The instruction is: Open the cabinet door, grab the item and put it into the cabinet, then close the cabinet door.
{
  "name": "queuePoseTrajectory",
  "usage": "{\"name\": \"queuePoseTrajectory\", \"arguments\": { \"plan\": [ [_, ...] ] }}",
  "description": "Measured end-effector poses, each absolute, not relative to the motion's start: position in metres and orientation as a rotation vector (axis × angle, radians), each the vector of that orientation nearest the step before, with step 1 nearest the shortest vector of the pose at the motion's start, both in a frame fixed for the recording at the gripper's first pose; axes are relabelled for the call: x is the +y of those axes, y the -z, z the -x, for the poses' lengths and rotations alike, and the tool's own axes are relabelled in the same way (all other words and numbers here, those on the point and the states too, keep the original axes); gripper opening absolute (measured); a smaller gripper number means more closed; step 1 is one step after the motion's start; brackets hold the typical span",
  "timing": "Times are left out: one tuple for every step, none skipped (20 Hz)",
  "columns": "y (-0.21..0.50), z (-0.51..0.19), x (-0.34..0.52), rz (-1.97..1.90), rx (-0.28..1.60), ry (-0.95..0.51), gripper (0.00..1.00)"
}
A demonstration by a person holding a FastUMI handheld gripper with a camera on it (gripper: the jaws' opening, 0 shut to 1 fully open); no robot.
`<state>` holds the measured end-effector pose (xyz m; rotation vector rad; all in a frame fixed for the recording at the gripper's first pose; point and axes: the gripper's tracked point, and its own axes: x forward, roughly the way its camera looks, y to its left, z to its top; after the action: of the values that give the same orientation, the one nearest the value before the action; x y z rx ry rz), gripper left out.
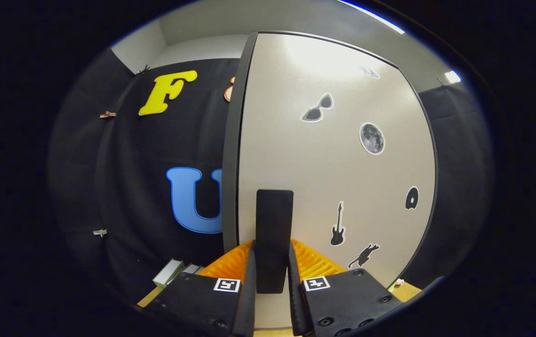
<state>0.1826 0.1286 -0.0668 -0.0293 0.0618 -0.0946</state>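
Between the two fingers of the hand-held gripper (272, 281) stands the dark upright handle (274, 234) of the cabinet door (333, 154); the fingers are drawn narrow and flank it on both sides, apparently pressing on it. The pale door face, bearing small stickers of sunglasses (317, 110), a moon (372, 138) and a guitar (338, 225), lies directly ahead, and its dark free edge (234, 150) runs just left of the handle. Whether this is the opening or the closing stroke cannot be told, and the cabinet's interior is hidden. To do either well, the grip should stay square on the handle while the wrist follows the door's arc about its hinge, rather than pulling in a straight line, which could twist the handle out of the fingers. Open room lies to the left of the free edge, before the booth wall. A small box (168, 273), possibly the item, rests on the surface (148, 298) low to the left, near the fingers, and should be kept clear of the swing.
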Motion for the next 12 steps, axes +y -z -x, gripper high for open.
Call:
{"name": "queuePoseTrajectory", "arguments": {
  "plan": [
    [0.066,-0.184,0.129,0.035,0.057,0.100,0.34],
    [0.066,-0.186,0.127,0.040,0.059,0.110,0.34],
    [0.066,-0.184,0.128,0.048,0.062,0.118,0.23],
    [0.068,-0.184,0.128,0.057,0.077,0.120,0.23],
    [0.067,-0.181,0.127,0.051,0.086,0.129,0.23],
    [0.066,-0.182,0.128,0.054,0.082,0.132,0.09],
    [0.067,-0.181,0.127,0.062,0.089,0.128,0.09],
    [0.067,-0.179,0.128,0.053,0.086,0.122,0.09],
    [0.066,-0.176,0.128,0.044,0.087,0.112,0.09],
    [0.065,-0.171,0.129,0.038,0.086,0.097,0.08],
    [0.063,-0.165,0.129,0.037,0.089,0.082,0.09],
    [0.060,-0.158,0.129,0.038,0.087,0.067,0.09]
  ]
}}
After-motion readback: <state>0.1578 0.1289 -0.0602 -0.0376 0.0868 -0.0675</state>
